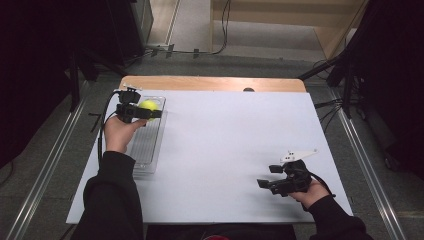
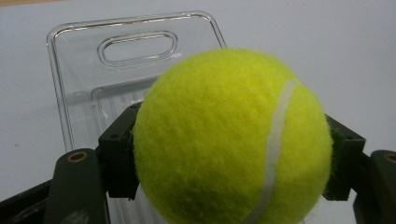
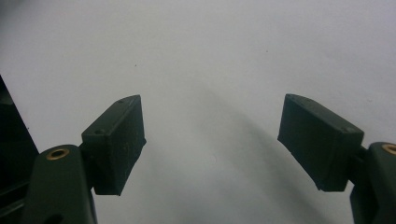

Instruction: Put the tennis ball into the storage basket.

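Tennis ball (image 1: 147,105) sits clamped in our left gripper (image 1: 145,112), pads pressing on both sides of it; in the left gripper view the ball (image 2: 232,140) bulges between the two black jaws w/ its white seam curving down the right side. We hold it above the far end of the clear plastic tray (image 1: 150,150), which lies along the left edge of the white table (image 1: 225,145). Behind the ball in that view we see the tray's far end (image 2: 79,84) w/ its oval handle cutout (image 2: 137,46) and ribbed floor. Whether the ball touches the tray we can't tell.

Our right gripper (image 1: 270,184) is near the table's front right corner, well apart from ball & tray, pointing toward the table's left. Its jaws stand wide w/ nothing between them; in the right gripper view the gripper (image 3: 210,140) looks along both pads onto bare white tabletop.
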A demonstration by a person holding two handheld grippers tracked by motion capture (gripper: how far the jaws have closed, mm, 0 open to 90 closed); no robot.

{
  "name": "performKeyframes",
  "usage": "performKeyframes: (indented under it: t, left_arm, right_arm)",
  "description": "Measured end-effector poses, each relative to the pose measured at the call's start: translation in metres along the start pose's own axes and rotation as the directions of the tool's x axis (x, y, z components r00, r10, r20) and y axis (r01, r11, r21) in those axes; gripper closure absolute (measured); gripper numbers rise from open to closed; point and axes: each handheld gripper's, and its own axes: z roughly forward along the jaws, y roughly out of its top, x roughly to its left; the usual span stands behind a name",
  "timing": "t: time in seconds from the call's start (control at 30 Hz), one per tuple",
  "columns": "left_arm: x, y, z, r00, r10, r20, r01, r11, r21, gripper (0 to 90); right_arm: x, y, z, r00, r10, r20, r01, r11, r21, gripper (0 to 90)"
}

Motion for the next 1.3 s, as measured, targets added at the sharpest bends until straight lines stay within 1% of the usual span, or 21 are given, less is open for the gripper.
performKeyframes:
  t: [0.27, 0.37, 0.53, 0.77, 0.9, 1.13, 1.3]
  left_arm:
    - [0.004, -0.003, 0.003, 0.9998, -0.019, -0.010, 0.019, 0.9998, 0.004, 26.5]
    - [0.003, -0.003, 0.005, 0.9998, -0.015, -0.013, 0.015, 0.9998, 0.011, 26.4]
    - [0.005, -0.004, 0.007, 0.9994, -0.031, -0.016, 0.032, 0.9993, 0.018, 26.3]
    - [0.008, -0.005, 0.009, 0.9981, -0.051, -0.034, 0.052, 0.9981, 0.035, 26.0]
    - [0.008, -0.006, 0.011, 0.9975, -0.054, -0.045, 0.056, 0.9975, 0.044, 26.0]
    - [0.008, -0.006, 0.010, 0.9976, -0.052, -0.045, 0.054, 0.9973, 0.049, 25.9]
    - [0.007, -0.006, 0.012, 0.9960, -0.049, -0.074, 0.054, 0.9964, 0.066, 25.2]
  right_arm:
    - [0.000, 0.000, 0.000, 1.0000, 0.000, 0.000, 0.000, 1.000, 0.000, 20.6]
    - [0.000, 0.000, 0.000, 1.0000, 0.001, -0.001, -0.001, 1.000, 0.000, 20.6]
    - [0.000, 0.000, 0.000, 1.0000, 0.002, 0.001, -0.002, 1.000, -0.001, 20.6]
    - [0.000, 0.000, 0.000, 1.0000, 0.001, 0.000, -0.001, 1.000, 0.000, 20.6]
    - [0.000, 0.000, 0.000, 1.0000, 0.001, 0.000, -0.001, 1.000, 0.000, 20.6]
    - [0.000, 0.000, 0.000, 1.0000, 0.001, 0.000, -0.001, 1.000, -0.001, 20.6]
    - [0.000, 0.000, 0.000, 1.0000, 0.001, 0.001, -0.001, 1.000, -0.001, 20.6]
